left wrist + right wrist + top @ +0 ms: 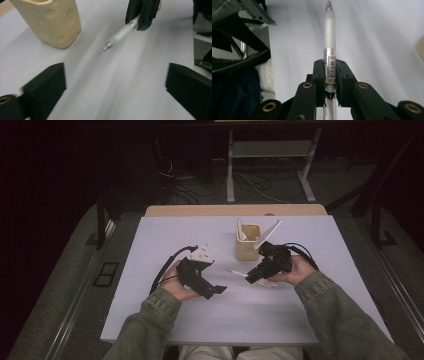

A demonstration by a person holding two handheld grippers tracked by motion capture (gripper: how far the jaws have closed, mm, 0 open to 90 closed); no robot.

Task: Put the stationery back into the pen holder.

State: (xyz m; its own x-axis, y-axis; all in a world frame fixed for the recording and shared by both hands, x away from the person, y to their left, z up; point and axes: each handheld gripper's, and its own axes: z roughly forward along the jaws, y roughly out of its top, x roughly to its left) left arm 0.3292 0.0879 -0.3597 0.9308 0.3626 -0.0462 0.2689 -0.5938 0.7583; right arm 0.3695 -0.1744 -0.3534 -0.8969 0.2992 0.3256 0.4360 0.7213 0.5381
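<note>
Right hand-held gripper (pixel 329 75) clamped on a frosted clear pen (pixel 329 37), gripping near the barcode band, tip poking out over the white table (pixel 165 320), centre-right in the high view. Left hand-held gripper (pixel 218 290) spread wide, nothing between the jaws, lower centre. Beige pen cup (pixel 247 242) just above. Looks like a slim, slick barrel, so could twist or slide out if tilted toward the cup carelessly, or knock the cup over.

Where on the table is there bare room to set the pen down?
Bare table lies left of the pen holder and along the near edge below both grippers. It is crowded around the holder, where the right gripper holds the pen.
</note>
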